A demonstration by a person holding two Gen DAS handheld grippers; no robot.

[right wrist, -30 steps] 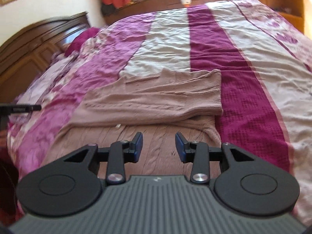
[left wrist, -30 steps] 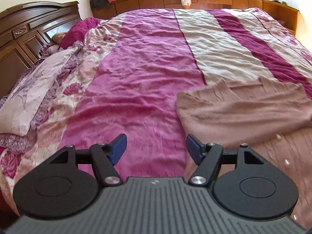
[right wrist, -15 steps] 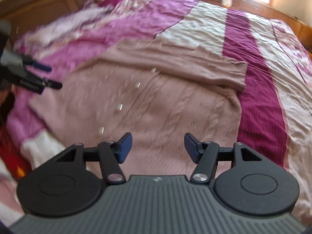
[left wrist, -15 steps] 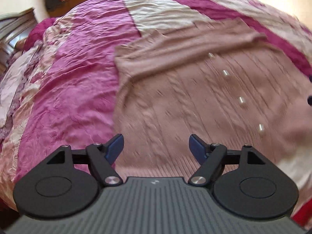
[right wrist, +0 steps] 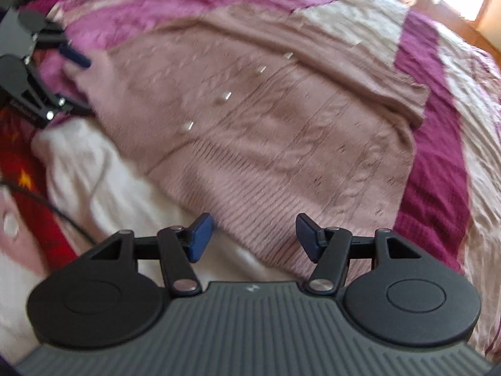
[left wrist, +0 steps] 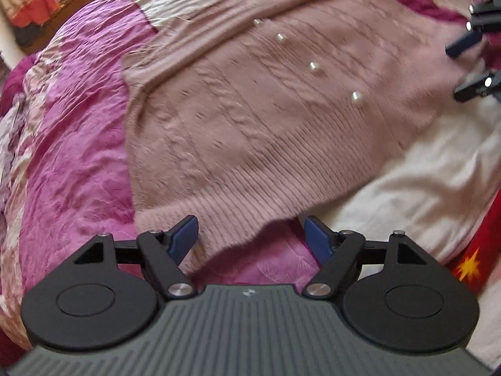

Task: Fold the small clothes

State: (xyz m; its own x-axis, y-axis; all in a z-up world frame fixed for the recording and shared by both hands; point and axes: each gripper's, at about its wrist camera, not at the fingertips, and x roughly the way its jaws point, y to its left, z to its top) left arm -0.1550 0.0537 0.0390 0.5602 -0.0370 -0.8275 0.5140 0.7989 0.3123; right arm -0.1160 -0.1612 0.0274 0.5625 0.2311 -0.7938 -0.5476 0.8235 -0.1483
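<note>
1. Gaping wide, the left gripper point(left wrist: 250, 235) holds nothing; its jaws have just been opening, and the cardigan point(left wrist: 266, 119) hem's left corner lies between the blue pads, untouched.
2. Right gripper point(right wrist: 252, 235) jaws have just been opening too; they stand half apart and empty over the hem's right end.
3. Cardigan lies flat on the quilt point(left wrist: 69, 144), sleeves folded across its top, pearl buttons point(left wrist: 314, 66) up the middle.
4. Its hem reaches the bed's near edge, where a white sheet point(right wrist: 103, 181) shows.
5. Open quilt lies on both sides.

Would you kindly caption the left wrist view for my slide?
Open left tongs over the hem of a pink sweater on the bed.
</note>
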